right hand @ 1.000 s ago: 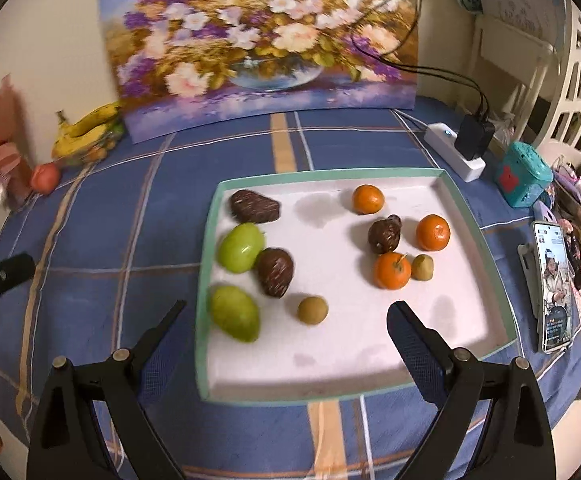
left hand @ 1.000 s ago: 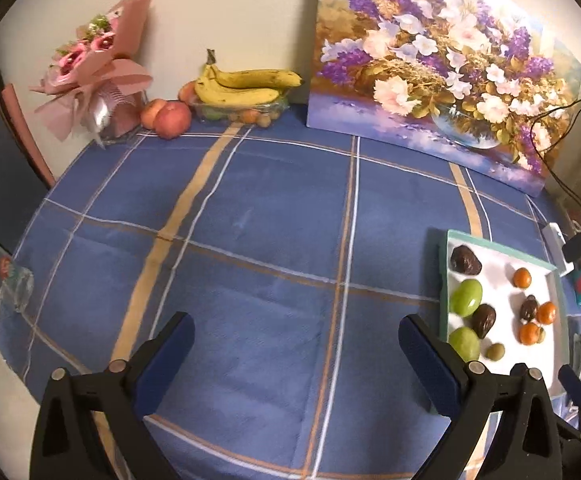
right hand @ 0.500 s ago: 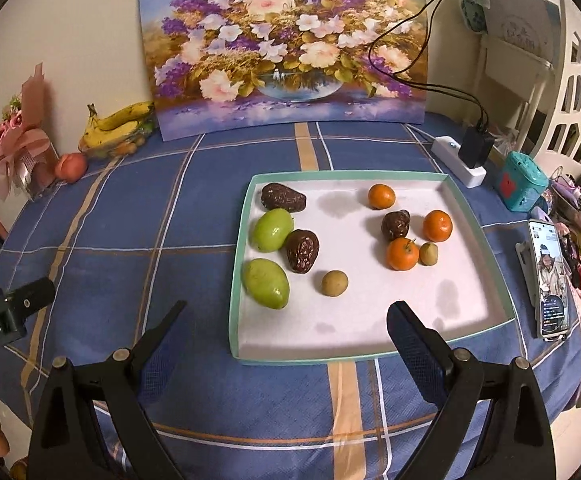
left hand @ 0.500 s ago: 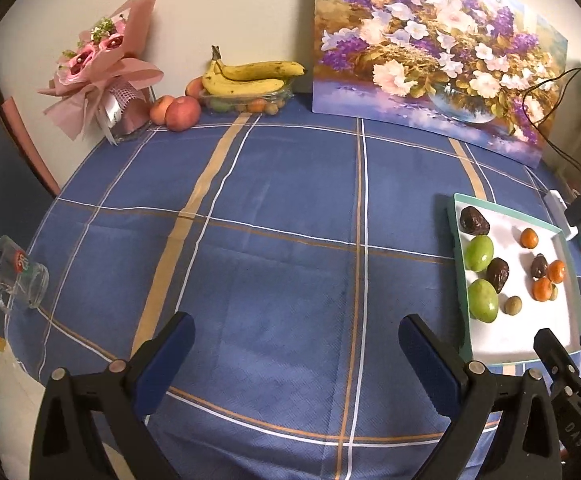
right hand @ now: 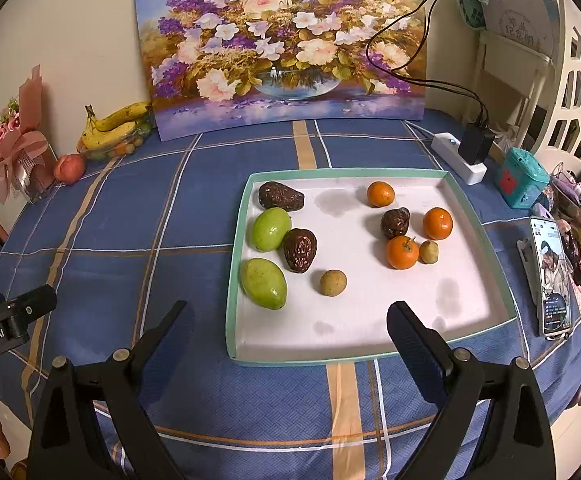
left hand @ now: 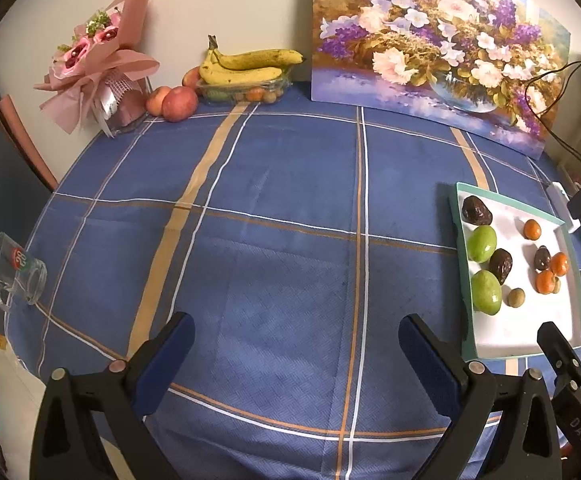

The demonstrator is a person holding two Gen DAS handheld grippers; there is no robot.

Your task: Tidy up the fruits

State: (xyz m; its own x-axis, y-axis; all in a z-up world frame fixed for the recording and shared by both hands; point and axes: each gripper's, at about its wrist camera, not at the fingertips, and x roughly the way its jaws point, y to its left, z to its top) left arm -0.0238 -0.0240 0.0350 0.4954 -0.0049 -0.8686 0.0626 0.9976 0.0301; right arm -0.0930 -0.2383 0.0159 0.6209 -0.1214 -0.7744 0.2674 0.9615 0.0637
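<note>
A white tray with a teal rim [right hand: 370,320] [left hand: 490,344] lies on the blue checked tablecloth. In it are two green fruits [right hand: 264,283] [right hand: 270,229], three dark wrinkled fruits [right hand: 299,249], three small oranges [right hand: 401,253] and two small tan fruits [right hand: 333,282]. My right gripper [right hand: 286,332] hangs open above the tray's near edge, holding nothing. My left gripper [left hand: 296,344] hovers open over bare cloth to the left of the tray. Bananas [left hand: 250,65] on a clear box of fruit and peaches [left hand: 178,102] sit by the far wall.
A flower painting [right hand: 282,48] leans on the wall behind the tray. A pink bouquet [left hand: 98,68] stands at far left, a glass mug [left hand: 14,276] at the left table edge. A power strip [right hand: 456,156], teal box [right hand: 520,178] and phone [right hand: 550,276] lie right of the tray.
Both grippers have pulled back and risen, so more of the table and the tray shows. Both stay open. The fruits have not moved.
</note>
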